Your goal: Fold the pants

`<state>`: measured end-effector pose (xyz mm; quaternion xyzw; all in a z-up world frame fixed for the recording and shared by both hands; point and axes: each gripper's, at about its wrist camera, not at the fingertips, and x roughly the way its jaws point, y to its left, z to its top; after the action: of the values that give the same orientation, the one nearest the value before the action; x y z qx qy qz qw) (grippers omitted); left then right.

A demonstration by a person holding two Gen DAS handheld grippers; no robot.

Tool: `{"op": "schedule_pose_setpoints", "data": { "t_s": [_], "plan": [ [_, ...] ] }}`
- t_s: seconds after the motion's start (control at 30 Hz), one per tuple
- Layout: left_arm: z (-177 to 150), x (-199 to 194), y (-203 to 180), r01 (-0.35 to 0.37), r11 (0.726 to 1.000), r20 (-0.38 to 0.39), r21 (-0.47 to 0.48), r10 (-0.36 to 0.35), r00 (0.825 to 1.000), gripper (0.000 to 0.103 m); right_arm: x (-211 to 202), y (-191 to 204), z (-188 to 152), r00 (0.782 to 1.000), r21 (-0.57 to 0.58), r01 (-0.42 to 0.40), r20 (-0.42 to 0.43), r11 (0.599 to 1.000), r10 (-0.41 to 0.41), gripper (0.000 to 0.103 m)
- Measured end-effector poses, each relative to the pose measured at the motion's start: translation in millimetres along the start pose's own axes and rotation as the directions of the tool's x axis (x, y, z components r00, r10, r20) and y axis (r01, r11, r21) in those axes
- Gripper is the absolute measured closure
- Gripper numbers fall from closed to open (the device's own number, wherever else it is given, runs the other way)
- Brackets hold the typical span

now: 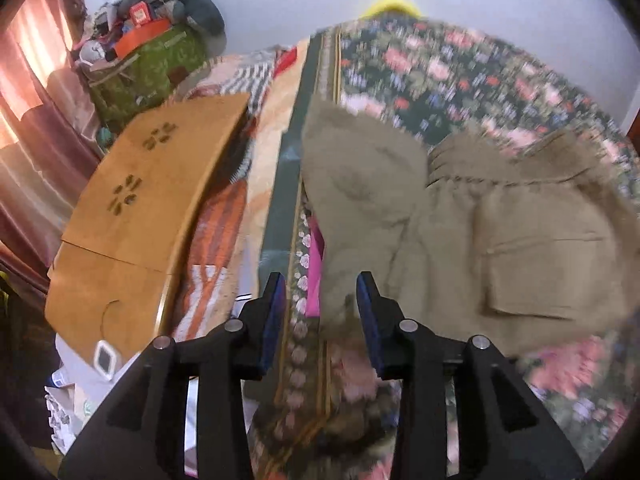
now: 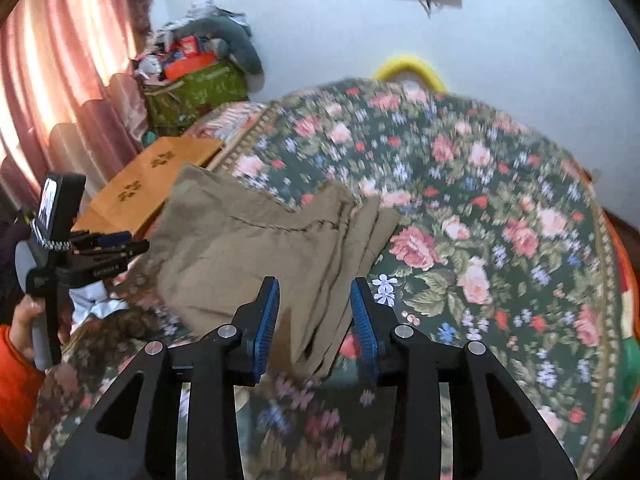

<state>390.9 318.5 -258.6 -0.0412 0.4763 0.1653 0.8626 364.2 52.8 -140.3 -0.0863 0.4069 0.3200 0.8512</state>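
Observation:
Khaki pants (image 1: 460,232) lie folded over on a floral bedspread (image 1: 440,68); the waistband and a flap pocket (image 1: 548,276) face up at the right. My left gripper (image 1: 322,292) is open just above the pants' near left edge, holding nothing. In the right wrist view the pants (image 2: 256,248) lie at centre left, with the leg ends reaching toward my right gripper (image 2: 314,300), which is open and empty over them. The left gripper (image 2: 108,244) shows at the left edge of that view, held in a hand.
A wooden lap table (image 1: 148,216) lies on the bed to the left of the pants. A green bag (image 1: 148,68) stuffed with clutter stands by the pink curtain (image 2: 60,80). A yellow object (image 2: 412,66) sits behind the bed by the white wall.

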Motion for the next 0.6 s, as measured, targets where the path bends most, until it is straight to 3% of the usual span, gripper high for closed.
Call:
{"op": "schedule_pose_setpoints", "data": {
  "t_s": [0.17, 0.27, 0.37, 0.47, 0.6],
  "plan": [
    [-4, -89, -3, 0.056, 0.998, 0.119, -0.006, -0.055, 0.991, 0.066, -64, 23, 1, 0.993, -0.065, 0.0, 0.114, 0.998, 0.008, 0.069],
    [-12, -148, -6, 0.11, 0.994, 0.203, -0.009, -0.106, 0.973, 0.066, -106, 37, -2, 0.982, -0.092, -0.012, 0.189, 0.996, 0.029, 0.069],
    [-24, -206, -11, 0.133, 0.991, 0.294, 0.008, -0.129, 0.947, 0.066, -152, 53, -7, 0.962, -0.132, -0.009, 0.269, 0.991, 0.044, 0.069],
    [-45, -267, -21, 0.141, 0.989, 0.389, 0.041, -0.146, 0.91, 0.066, -190, 66, -15, 0.939, -0.153, -0.02, 0.337, 0.988, 0.071, 0.069],
    [-80, -337, -29, 0.175, 0.983, 0.498, 0.054, -0.179, 0.848, 0.066, -245, 84, -32, 0.882, -0.168, -0.001, 0.464, 0.986, 0.08, 0.069]
  ]
}}
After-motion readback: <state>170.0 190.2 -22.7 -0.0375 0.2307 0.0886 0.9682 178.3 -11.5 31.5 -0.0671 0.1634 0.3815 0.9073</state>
